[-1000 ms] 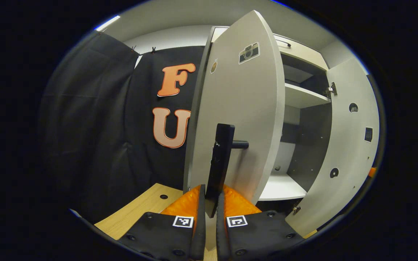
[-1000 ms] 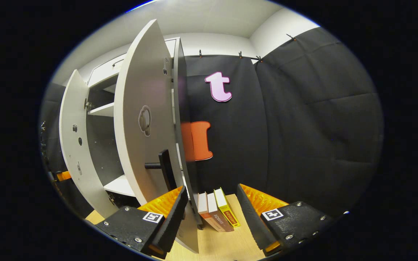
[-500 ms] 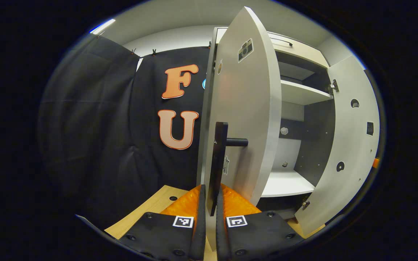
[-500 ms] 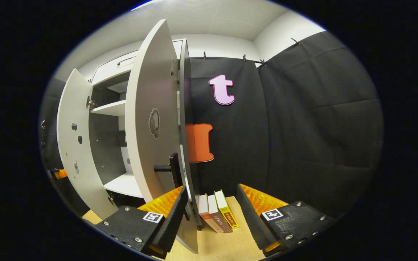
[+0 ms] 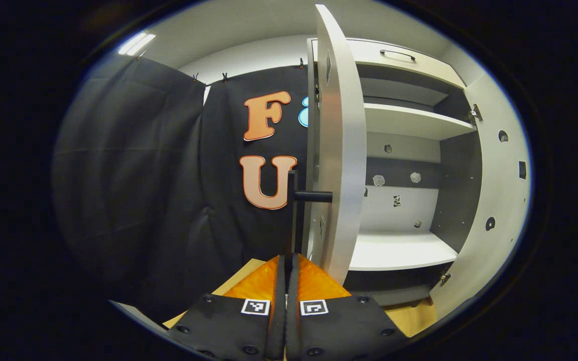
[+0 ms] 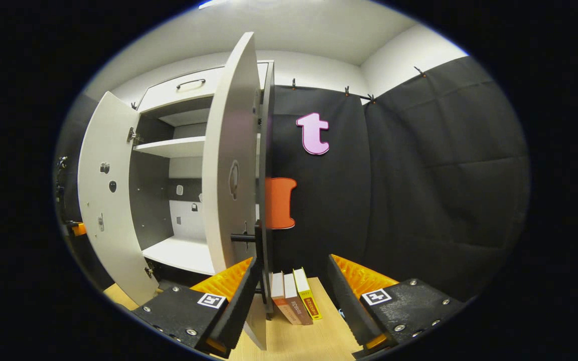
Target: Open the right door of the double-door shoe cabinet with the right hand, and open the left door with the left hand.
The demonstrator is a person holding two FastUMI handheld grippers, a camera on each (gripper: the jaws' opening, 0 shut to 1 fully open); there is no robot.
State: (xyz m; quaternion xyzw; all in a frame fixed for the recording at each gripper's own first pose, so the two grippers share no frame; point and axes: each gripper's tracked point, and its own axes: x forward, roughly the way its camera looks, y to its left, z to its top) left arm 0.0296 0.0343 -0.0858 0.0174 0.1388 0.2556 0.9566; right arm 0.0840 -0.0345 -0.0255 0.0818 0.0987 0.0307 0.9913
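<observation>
We see the pale grey double-door shoe cabinet [image 5: 409,120] standing on the light wooden table [image 6: 314,336], both doors swung out toward us. In the left gripper view, the left door [image 5: 336,150] shows nearly edge-on, its free edge running top to bottom through the middle of the picture. To its right the cabinet's inside lies open: an upper white shelf [image 5: 414,123] and a lower white shelf [image 5: 399,250], with free room between them. The right door [image 5: 494,200] stands wide at the far right.

Our left gripper [image 5: 286,281] is clenched on the lower end of the left door's black bar handle [image 5: 294,210]; both fingers press on the thin bar, and it points straight forward along the door's outer face. Left of it hangs the black cloth wall [image 5: 143,175], with open space between.

In the right gripper view, the right door [image 6: 231,165] also stands close to edge-on, its near lower corner dropping between the fingers. Our right gripper [image 6: 291,296] is spread wide and grips nothing; its left finger [image 6: 229,296] sits just beside the door's bottom edge, below the door's black handle [image 6: 251,235]. Three upright books [image 6: 291,301] stand on the table between the fingers, farther off, against the cloth. The left door [image 6: 103,200] shows at the far left.
</observation>
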